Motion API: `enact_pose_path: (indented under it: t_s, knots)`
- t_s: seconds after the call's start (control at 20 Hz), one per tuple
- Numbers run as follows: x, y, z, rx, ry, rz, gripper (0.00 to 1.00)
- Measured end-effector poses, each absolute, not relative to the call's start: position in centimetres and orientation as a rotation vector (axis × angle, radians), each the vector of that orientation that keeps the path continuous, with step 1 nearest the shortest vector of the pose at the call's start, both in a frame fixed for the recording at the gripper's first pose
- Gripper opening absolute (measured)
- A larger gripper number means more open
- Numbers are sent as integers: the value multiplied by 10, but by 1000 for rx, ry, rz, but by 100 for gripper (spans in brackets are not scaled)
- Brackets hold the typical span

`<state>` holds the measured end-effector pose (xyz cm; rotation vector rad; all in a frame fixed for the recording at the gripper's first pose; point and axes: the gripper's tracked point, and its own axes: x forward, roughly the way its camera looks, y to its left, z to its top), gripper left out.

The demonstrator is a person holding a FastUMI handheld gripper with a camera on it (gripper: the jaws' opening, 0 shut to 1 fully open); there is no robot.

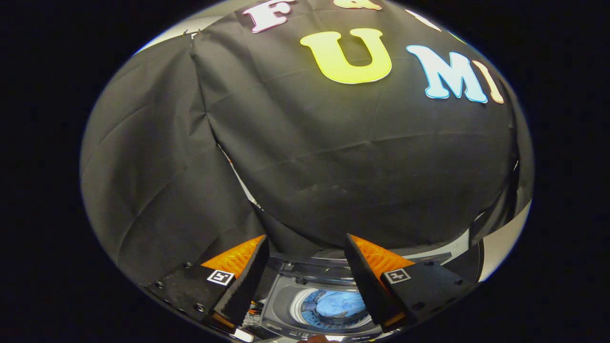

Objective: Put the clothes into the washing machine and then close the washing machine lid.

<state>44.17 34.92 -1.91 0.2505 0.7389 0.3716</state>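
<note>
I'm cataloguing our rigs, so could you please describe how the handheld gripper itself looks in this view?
The gripper has two wedge-shaped fingers with ribbed inner pads. Each sits on a black block fixed with screws and bears a small square black-and-white marker. The fingers stand open, with nothing between them.

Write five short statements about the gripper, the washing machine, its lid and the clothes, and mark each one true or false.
1. The gripper is open, with nothing between its fingers. True.
2. A blue garment lies inside the washing machine drum. True.
3. The washing machine lid is shut over the drum. False: the drum opening is uncovered and the lid stands raised at the back.
4. The fingers are pressing on the garment. False: they hang apart above the machine, which is seen between them.
5. The booth wall behind the machine is black cloth. True.
</note>
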Motion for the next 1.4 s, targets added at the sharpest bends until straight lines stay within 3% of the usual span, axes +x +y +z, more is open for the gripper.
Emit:
enact_pose_path:
  t_s: [0.5, 1.0, 1.4]
  knots:
    - [472, 352, -96, 194, 831, 308, 98]
    - [468, 352, -105, 184, 844, 334, 98]
    - [470, 348, -98, 172, 737, 317, 99]
